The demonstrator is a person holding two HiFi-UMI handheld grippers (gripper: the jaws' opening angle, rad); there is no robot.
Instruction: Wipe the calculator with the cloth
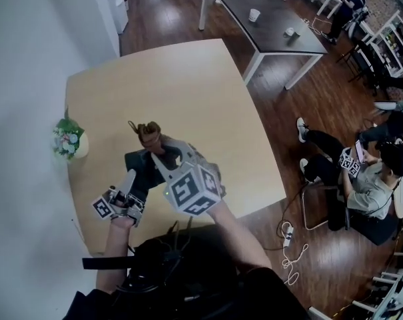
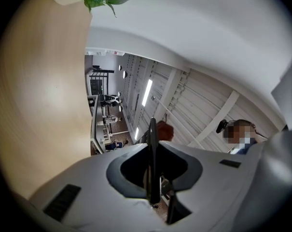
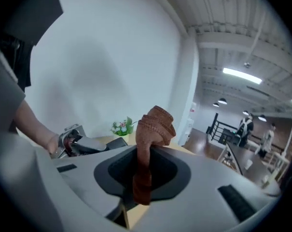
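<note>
Left gripper (image 1: pixel 130 177): we see it clenched on a thin dark slab, likely the calculator (image 1: pixel 145 169).
Right gripper (image 1: pixel 162 156): grasping the brown cloth (image 1: pixel 150 134), just far of it.

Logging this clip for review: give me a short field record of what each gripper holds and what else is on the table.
left gripper: shut on the dark calculator, held over the table
right gripper: shut on the brown cloth, which is bunched above its jaws
cloth to calculator: near the calculator's far end; contact unclear
also on table: flower pot at the left edge
</note>
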